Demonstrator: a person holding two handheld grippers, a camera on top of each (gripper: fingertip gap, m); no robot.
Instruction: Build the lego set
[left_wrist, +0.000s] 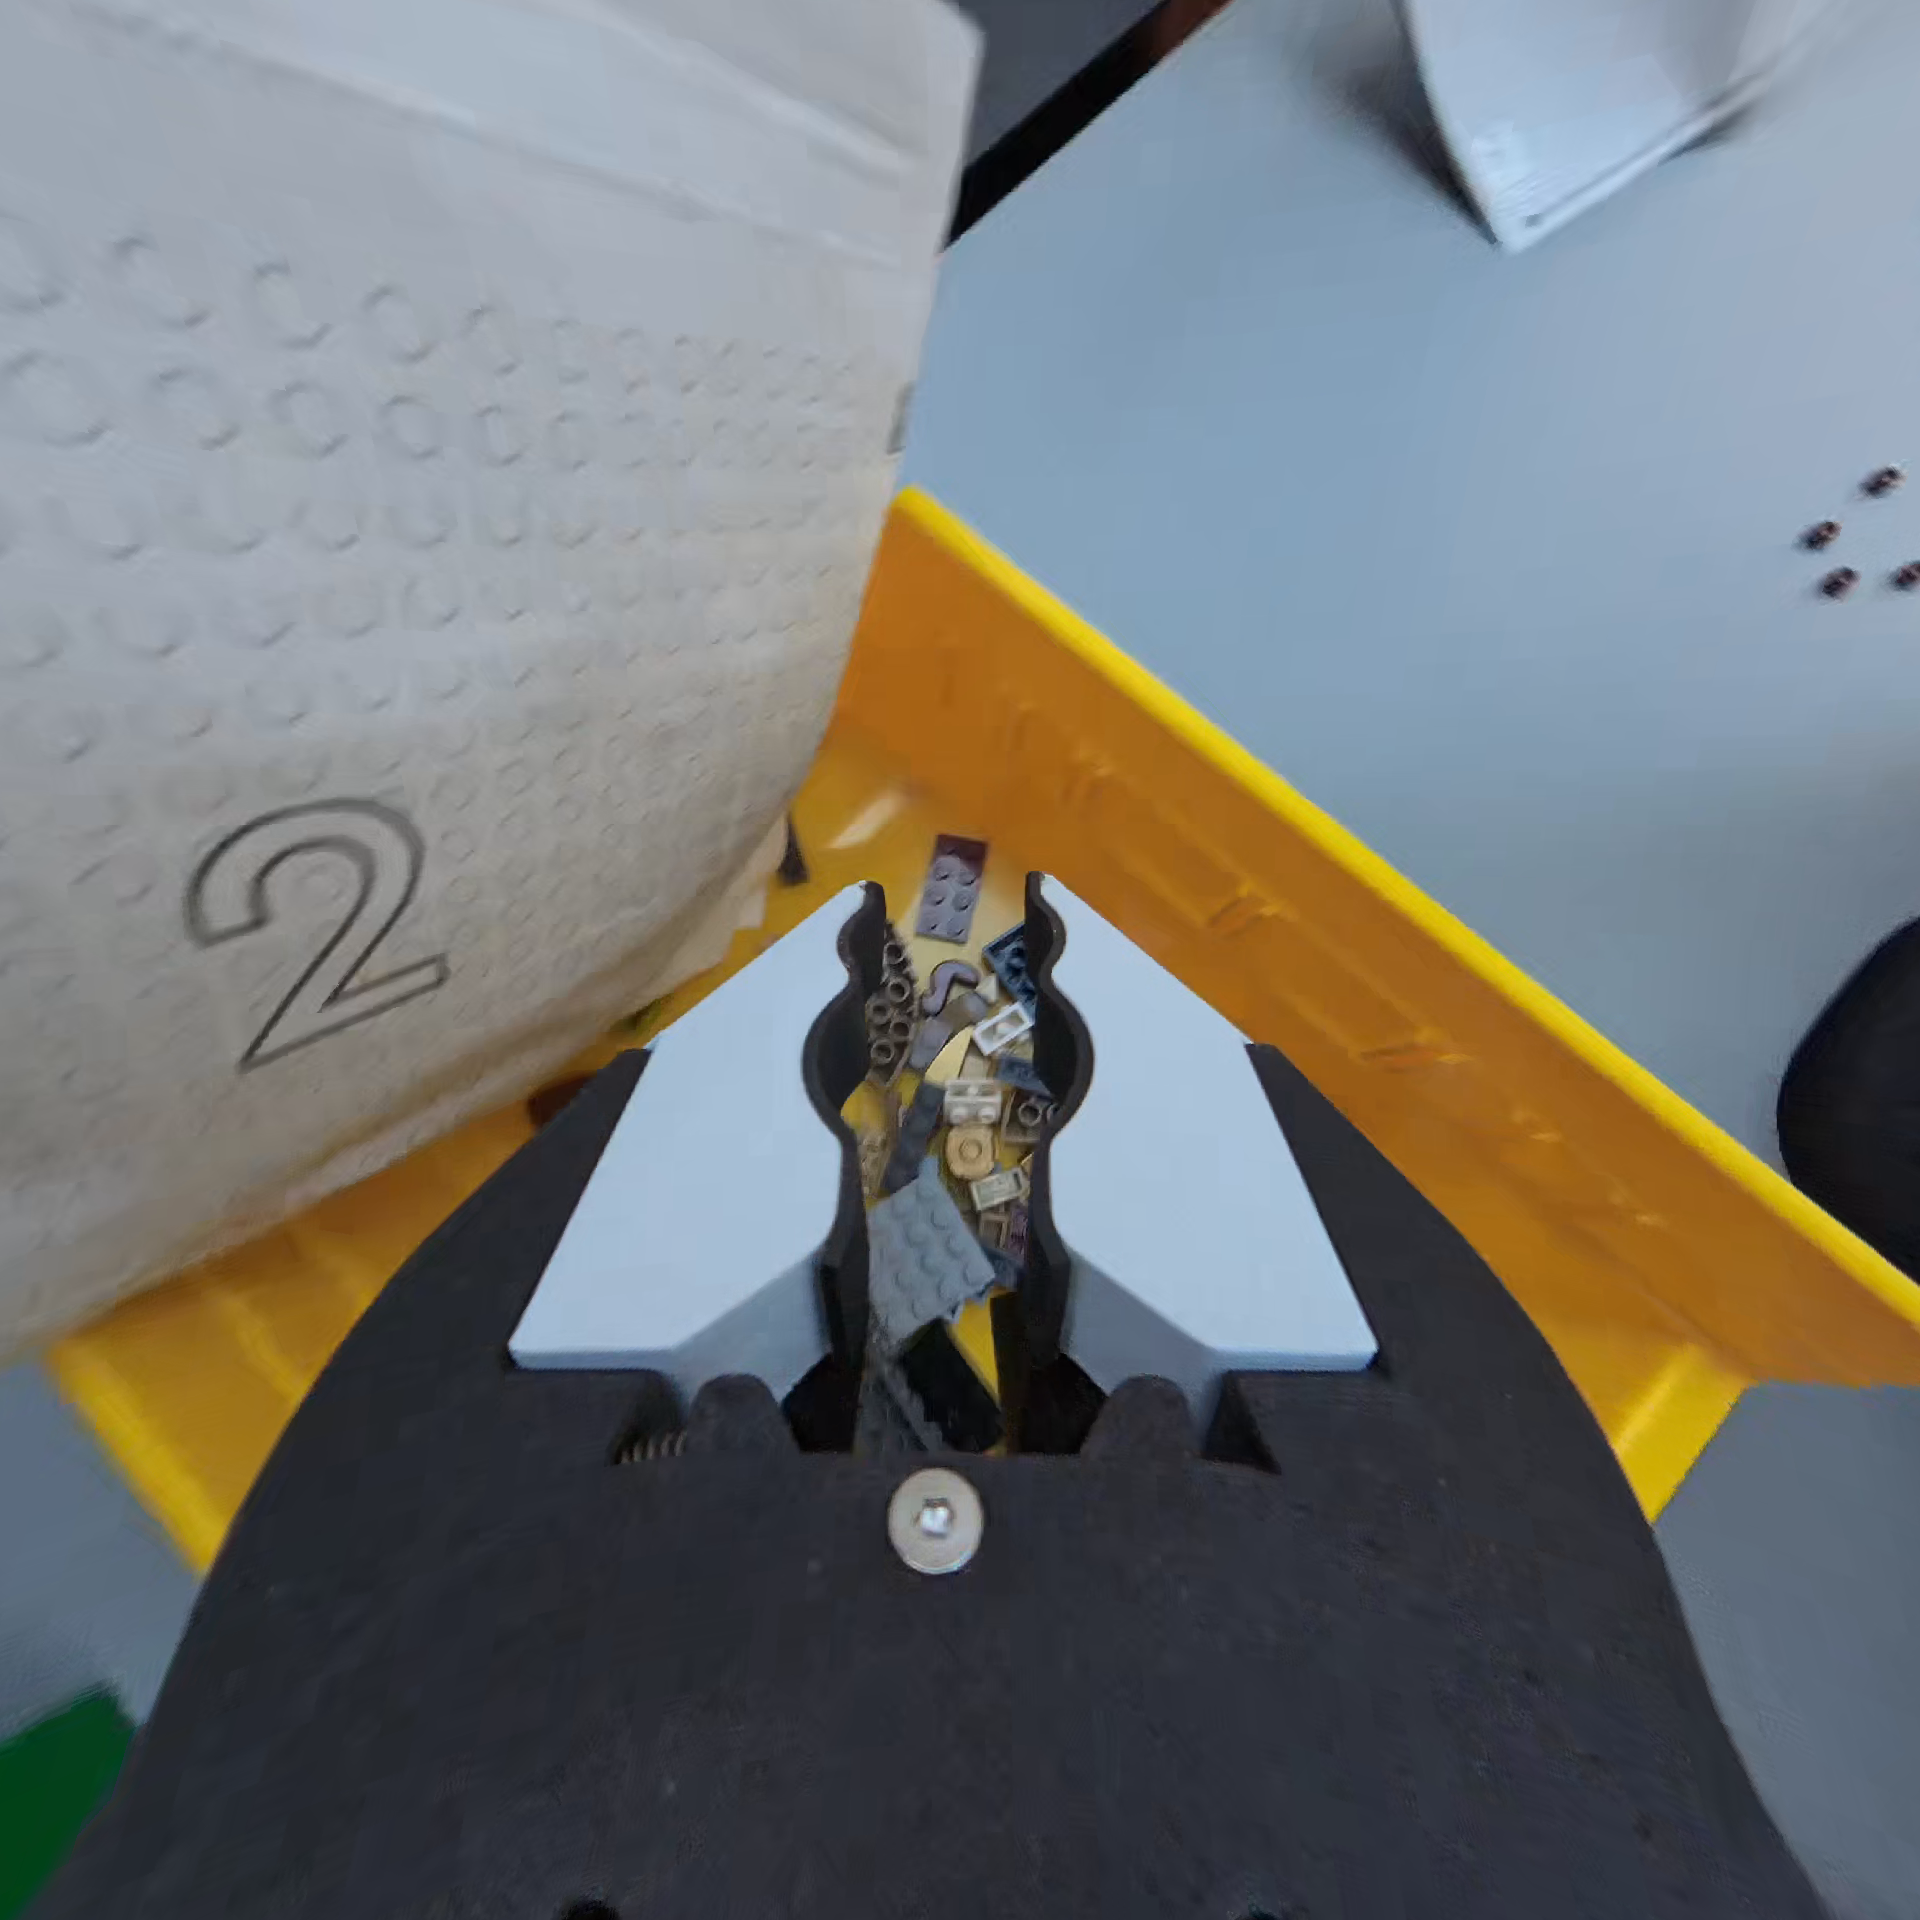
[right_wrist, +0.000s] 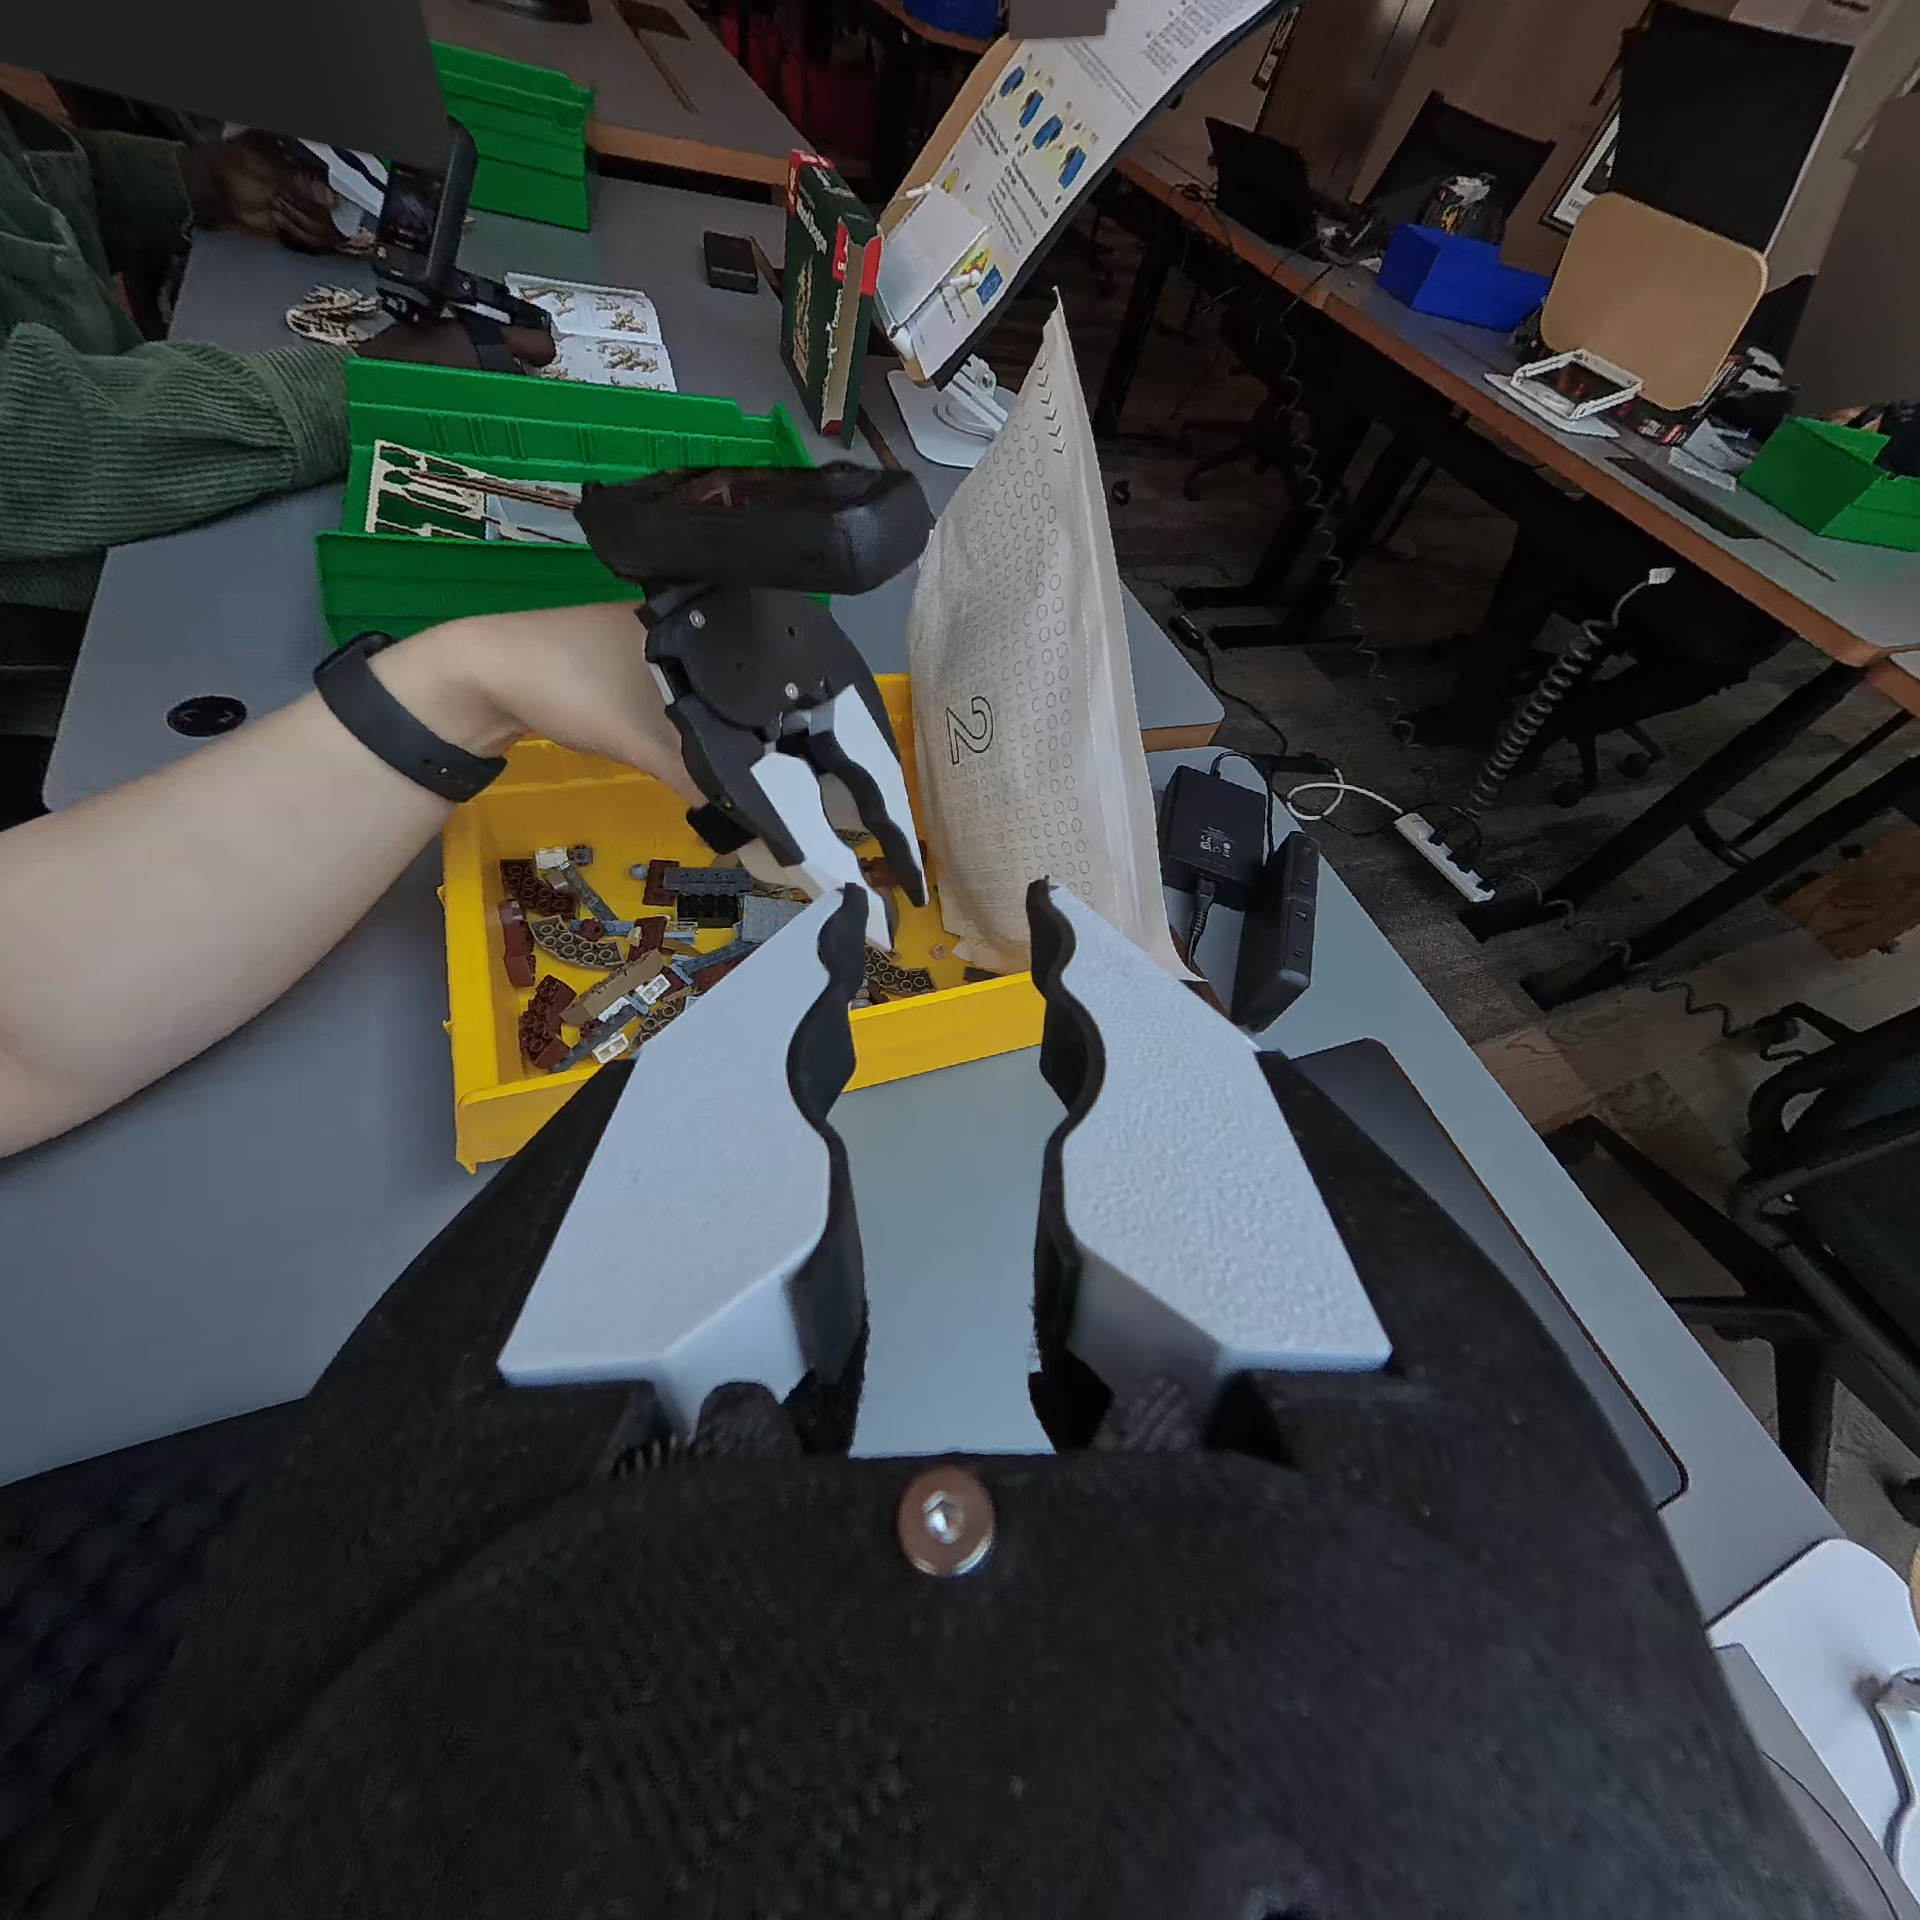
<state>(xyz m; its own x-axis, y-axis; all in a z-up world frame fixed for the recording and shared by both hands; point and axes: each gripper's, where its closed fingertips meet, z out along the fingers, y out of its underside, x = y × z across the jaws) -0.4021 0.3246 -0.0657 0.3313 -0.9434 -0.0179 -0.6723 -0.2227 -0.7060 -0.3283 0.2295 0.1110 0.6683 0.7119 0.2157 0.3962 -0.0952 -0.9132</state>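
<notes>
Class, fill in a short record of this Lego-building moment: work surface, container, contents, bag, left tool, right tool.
Work surface: grey table
Container: shallow yellow plastic tray on the table
Contents: loose brown, grey and tan Lego pieces scattered in the tray
Bag: white dotted paper bag standing upright at the tray's far end
Left tool: above the tray beside the bag, fingers slightly apart, holding nothing
Right tool: open, empty, short of the tray's near wall
</notes>
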